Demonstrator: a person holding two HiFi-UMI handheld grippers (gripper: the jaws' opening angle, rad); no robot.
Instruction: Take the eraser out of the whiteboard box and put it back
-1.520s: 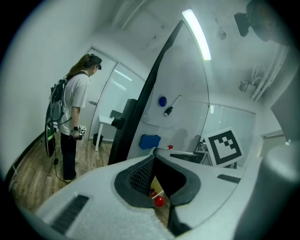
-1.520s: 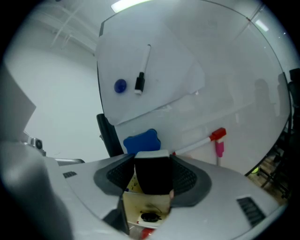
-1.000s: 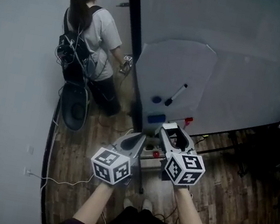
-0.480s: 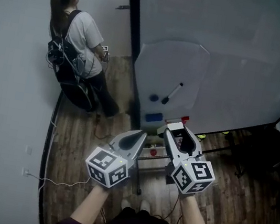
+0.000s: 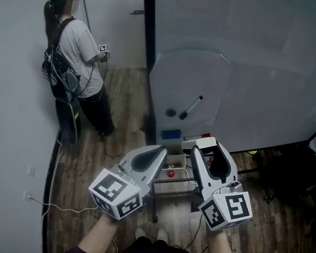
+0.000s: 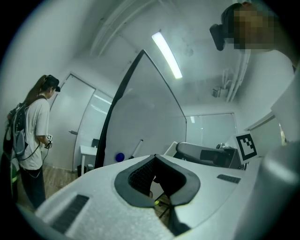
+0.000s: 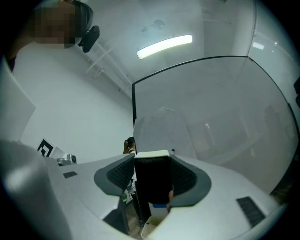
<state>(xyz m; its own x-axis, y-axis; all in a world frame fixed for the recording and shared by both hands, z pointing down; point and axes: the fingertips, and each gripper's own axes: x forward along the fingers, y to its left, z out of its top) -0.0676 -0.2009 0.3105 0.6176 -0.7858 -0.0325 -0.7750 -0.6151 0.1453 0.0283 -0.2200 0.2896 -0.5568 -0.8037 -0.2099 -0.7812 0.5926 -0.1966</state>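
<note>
Eraser (image 7: pixel 151 180) clamped in right tool (image 7: pixel 151 158), held above whiteboard box (image 7: pixel 151 227) (return step apparently pending). Left tool (image 6: pixel 154 161) clenched, empty. Next: careful lowering into box.

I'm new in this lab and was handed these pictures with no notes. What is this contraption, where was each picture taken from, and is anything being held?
There is no robot here. A person holds a hand tool with two jaws in each hand, and the cubes with square markers are part of those tools. The head view comes from a camera on the person's head. It looks down at the left gripper and right gripper in front of a whiteboard. The two gripper views come from a camera on each tool, looking along its jaws. The right gripper's jaws are shut on a black eraser with a white edge. The left gripper's jaws are together and hold nothing. On the whiteboard are a marker pen and a blue magnet. A second person stands at the left.
</note>
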